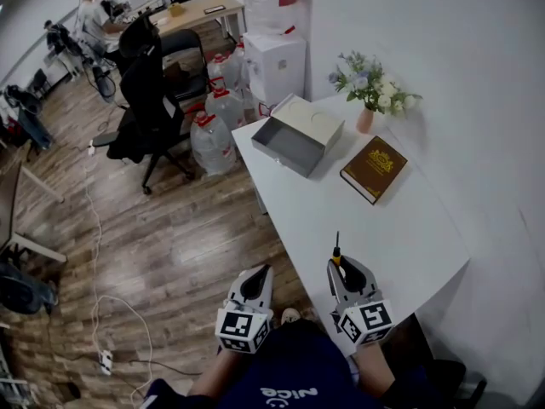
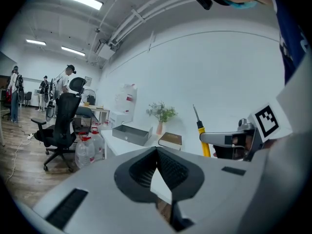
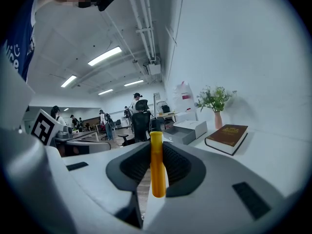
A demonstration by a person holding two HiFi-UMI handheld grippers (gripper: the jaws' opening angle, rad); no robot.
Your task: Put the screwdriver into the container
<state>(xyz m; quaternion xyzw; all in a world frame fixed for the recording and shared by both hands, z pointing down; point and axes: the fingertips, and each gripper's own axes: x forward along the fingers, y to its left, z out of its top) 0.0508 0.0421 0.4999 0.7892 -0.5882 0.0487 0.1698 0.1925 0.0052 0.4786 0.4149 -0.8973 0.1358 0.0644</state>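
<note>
A screwdriver (image 1: 336, 256) with a yellow handle and a dark shaft sticks up between the jaws of my right gripper (image 1: 344, 271), which is shut on the handle (image 3: 156, 165) over the near end of the white table (image 1: 400, 245). The container, an open grey box (image 1: 294, 143), lies at the table's far left end, well ahead of the tool. My left gripper (image 1: 254, 286) hangs left of the table edge over the wooden floor. Its jaws (image 2: 157, 152) meet at the tips with nothing between them. In the left gripper view the screwdriver (image 2: 200, 129) stands upright to the right.
A brown book (image 1: 373, 169) and a small vase of flowers (image 1: 368, 100) sit at the table's far right by the wall. Water jugs (image 1: 211, 135), a black office chair (image 1: 145, 109) and a white cabinet (image 1: 274, 62) stand beyond the table. A person sits at a far desk.
</note>
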